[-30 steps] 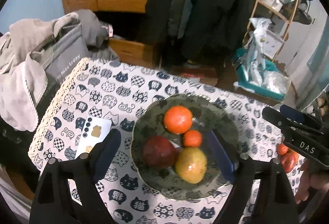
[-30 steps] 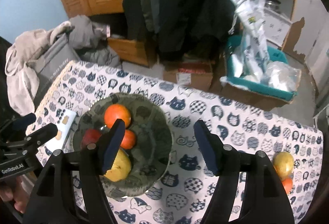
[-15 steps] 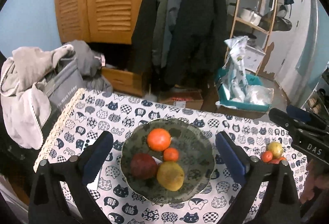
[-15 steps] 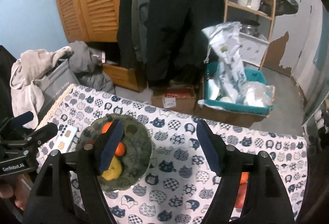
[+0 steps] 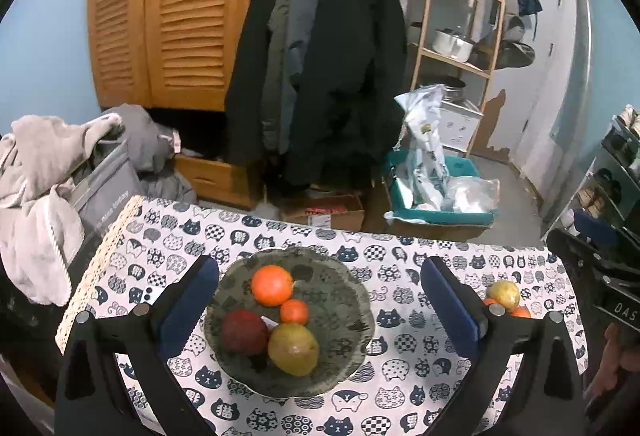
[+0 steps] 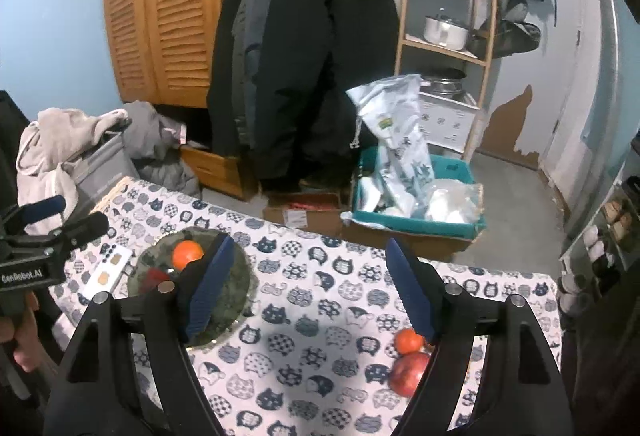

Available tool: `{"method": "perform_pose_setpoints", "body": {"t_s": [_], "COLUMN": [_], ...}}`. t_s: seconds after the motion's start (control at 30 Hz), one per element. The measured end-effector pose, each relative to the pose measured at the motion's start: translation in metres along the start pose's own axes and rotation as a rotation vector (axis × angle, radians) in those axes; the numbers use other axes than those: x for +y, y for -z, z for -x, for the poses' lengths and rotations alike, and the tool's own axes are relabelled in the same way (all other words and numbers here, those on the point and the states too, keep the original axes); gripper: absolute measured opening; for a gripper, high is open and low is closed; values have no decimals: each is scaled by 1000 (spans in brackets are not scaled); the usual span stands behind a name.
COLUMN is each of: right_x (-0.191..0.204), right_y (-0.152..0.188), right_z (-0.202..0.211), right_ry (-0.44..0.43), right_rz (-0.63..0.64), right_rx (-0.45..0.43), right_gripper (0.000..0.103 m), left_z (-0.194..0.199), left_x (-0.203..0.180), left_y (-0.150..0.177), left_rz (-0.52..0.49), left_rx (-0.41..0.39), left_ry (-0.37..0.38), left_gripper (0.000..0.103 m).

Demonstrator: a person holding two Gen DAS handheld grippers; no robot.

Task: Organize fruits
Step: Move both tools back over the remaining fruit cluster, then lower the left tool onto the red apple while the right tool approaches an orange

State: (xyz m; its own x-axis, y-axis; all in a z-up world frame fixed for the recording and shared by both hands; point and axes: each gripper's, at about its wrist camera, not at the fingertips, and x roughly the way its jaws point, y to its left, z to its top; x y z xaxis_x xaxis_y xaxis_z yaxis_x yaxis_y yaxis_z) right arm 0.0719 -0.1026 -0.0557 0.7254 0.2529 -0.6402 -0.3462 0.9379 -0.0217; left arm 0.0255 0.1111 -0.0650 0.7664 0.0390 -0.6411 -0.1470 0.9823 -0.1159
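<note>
A dark green plate (image 5: pixel 348 320) on the cat-print tablecloth holds a big orange (image 5: pixel 272 285), a small orange (image 5: pixel 294 311), a dark red apple (image 5: pixel 244 332) and a yellow-green pear (image 5: pixel 293 348). My left gripper (image 5: pixel 320 310) hovers above it, open wide and empty. More fruit lies at the table's right: a yellow pear (image 5: pixel 503 293) with oranges, seen in the right wrist view as an orange (image 6: pixel 408 340) and a red apple (image 6: pixel 409 373). My right gripper (image 6: pixel 310 290) hangs over the table middle, jaws opening, nothing between them. The plate (image 6: pixel 240 272) sits left of it.
A white card (image 6: pixel 109 270) lies left of the plate. The tablecloth (image 5: pixel 384 264) ends at a lace edge on the left. Beyond the table are a clothes-covered grey bag (image 5: pixel 100 188), hanging coats, a cardboard box (image 5: pixel 332 210), a teal bin (image 5: pixel 440 204) and shelves.
Both grippers rose and pulled back from the plate, so more of the room and table shows. Both sets of jaws opened wider. The fruit on the plate stayed put.
</note>
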Motion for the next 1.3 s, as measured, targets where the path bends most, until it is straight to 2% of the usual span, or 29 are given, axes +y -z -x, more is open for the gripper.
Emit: {"method": "perform_pose_setpoints", "body": {"t_s": [0.37,0.73,1.1,1.3], "right_x": [-47,-121,-168,-193], "right_y": [22,50,79,97], "right_z": [25,44,60,58], "right_ry": [97,205,271,294], "right_rz": [-13,-151,-234,-285], "right_rx": [-8,14,34,67], "right_gripper": [78,78,78,78], "left_z": [0,-19,-28,-42], "left_x": [-41,-110,-171,-201], "left_y": [-1,7,14,24], "left_rz": [-54,-154,-233,-265], "left_rx": [3,61,91,140], "left_ry": [47,123,183,226], "left_gripper": [102,102,102,102]}}
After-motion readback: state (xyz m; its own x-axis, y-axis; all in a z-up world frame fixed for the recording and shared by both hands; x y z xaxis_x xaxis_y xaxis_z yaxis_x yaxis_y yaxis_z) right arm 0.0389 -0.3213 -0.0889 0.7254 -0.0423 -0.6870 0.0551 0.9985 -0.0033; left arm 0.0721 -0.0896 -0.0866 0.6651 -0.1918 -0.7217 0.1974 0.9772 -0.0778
